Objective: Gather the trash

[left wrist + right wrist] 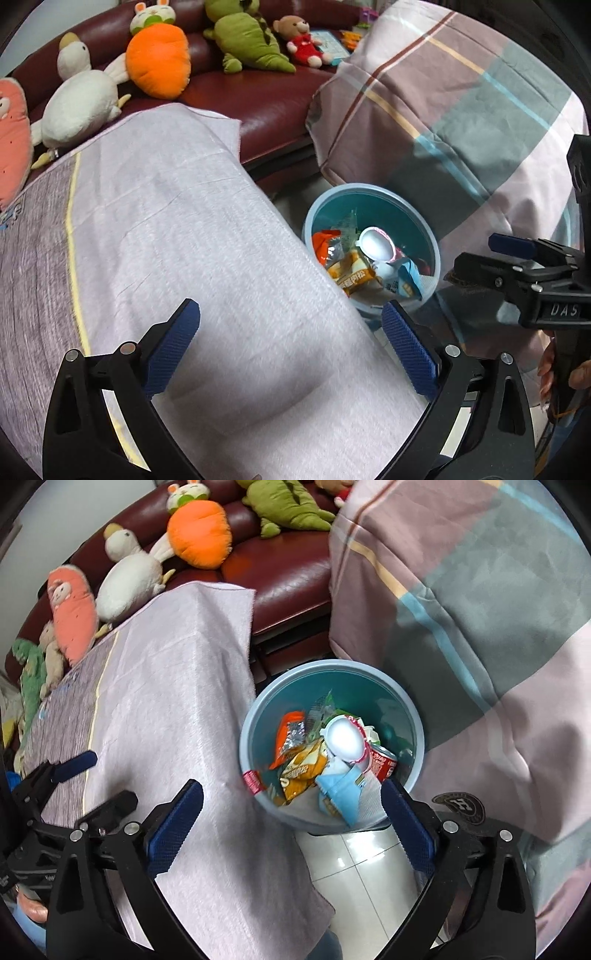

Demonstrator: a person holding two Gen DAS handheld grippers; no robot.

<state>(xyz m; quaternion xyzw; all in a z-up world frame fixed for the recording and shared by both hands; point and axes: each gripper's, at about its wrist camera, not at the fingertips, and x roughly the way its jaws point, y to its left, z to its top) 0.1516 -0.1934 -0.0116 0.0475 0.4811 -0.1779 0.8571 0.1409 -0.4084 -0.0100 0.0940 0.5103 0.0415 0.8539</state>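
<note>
Right wrist view is showing the right tool [291, 823] with its blue textured pads spread wide apart, gripping nothing, hanging above glossy white floor tiles [354, 871] that the left wrist view barely catches. Just beyond, the round light-blue plastic bin [255, 716] is sitting on the floor between the cloth-covered surface [177, 686] and a checked quilt [480, 627], holding crinkled foil wrappers, a white cup lid and a red can [384, 762] seen only here. Left wrist view is showing the left tool [291, 343], pads likewise apart and empty, hovering over the surface's woven pale cloth. Farther back, plush toys are lying on a maroon leather sofa [288, 572].
</note>
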